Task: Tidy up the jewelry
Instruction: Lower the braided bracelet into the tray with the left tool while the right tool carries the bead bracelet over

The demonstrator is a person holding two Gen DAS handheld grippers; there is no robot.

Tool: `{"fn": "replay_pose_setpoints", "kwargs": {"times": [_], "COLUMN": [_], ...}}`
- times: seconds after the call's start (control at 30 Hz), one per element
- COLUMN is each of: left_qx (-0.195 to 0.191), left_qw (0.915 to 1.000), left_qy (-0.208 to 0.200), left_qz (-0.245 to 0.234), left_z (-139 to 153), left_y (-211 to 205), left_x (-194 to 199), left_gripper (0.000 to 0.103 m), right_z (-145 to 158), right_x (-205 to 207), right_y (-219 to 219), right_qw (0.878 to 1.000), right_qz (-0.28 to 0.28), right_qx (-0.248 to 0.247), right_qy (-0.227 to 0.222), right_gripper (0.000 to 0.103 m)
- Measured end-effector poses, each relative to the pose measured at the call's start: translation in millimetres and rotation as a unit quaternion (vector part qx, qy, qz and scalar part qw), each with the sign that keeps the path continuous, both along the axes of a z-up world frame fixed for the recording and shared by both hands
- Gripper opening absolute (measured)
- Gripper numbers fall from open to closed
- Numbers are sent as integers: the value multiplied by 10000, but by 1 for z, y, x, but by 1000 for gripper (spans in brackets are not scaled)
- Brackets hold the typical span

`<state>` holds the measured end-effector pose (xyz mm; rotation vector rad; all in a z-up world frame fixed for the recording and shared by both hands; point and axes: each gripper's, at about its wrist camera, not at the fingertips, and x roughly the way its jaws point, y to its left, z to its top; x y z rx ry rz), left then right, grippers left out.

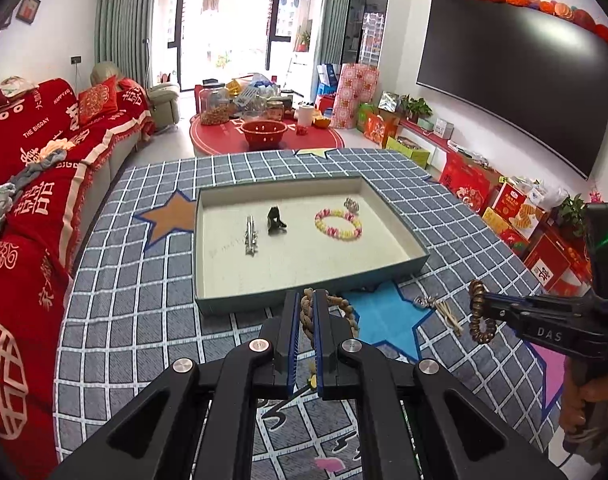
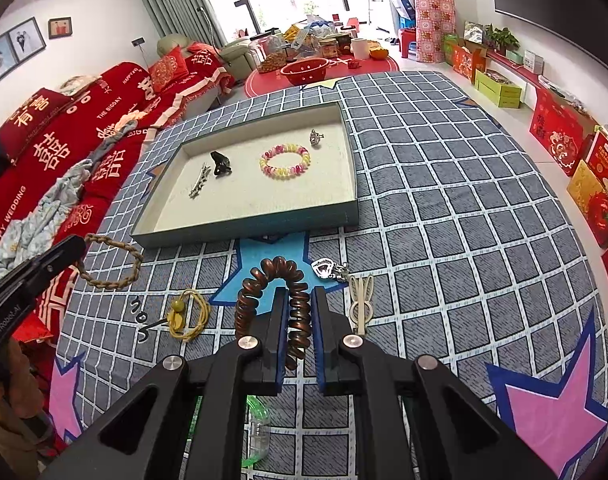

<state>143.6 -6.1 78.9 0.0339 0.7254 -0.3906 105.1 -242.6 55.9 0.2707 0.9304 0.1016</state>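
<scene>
A shallow teal box [image 1: 384, 274] [image 2: 240, 230] on the checked tablecloth holds a silver hair clip [image 1: 251, 236], a black claw clip [image 1: 275, 221], a pink-yellow bead bracelet [image 1: 338, 224] [image 2: 285, 161] and a small silver charm [image 1: 352, 204]. My left gripper [image 1: 309, 295] is shut on a tan braided bracelet [image 1: 306, 312] [image 2: 112, 264], held above the cloth just before the box. My right gripper [image 2: 300, 294] [image 1: 478, 306] is shut on a brown spiral hair tie [image 2: 280, 280] [image 1: 482, 328], also held up.
On the cloth lie a silver pendant [image 2: 328, 270], a cream hair clip [image 2: 360, 304] [image 1: 448, 312] and a yellow cord with a bead [image 2: 188, 316]. A red sofa [image 1: 32, 184] runs along the left. Gift boxes [image 1: 516, 208] line the right wall.
</scene>
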Motion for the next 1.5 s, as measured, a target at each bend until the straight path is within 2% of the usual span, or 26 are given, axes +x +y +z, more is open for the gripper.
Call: {"fn": "replay_pose_setpoints", "kwargs": {"times": [0.3, 0.53, 0.73, 0.93, 1.13, 1.5], "left_qx": [-64, -101, -56, 132, 480, 1158], "left_qw": [9999, 9994, 9984, 9968, 9951, 9890], "left_qy": [-6, 93, 347, 615, 695, 660], "left_qz": [104, 303, 440, 492, 512, 637], "left_z": [3, -1, -18, -42, -60, -83], "left_y": [-6, -7, -18, -33, -44, -59], "left_x": [26, 68, 111, 144, 167, 180], "left_gripper": [20, 19, 19, 19, 20, 20], "right_z": [12, 23, 13, -6, -24, -51], "right_x": [28, 76, 120, 159, 190, 214], "right_y": [-1, -1, 4, 5, 4, 8], "right_qw": [9999, 9996, 9996, 9993, 9989, 9968], "right_qz": [92, 190, 236, 234, 167, 259], "right_qx": [34, 197, 118, -29, -77, -227], "right_qy": [-84, -89, 77, 302, 439, 722], "right_gripper": [12, 12, 12, 12, 12, 12]}}
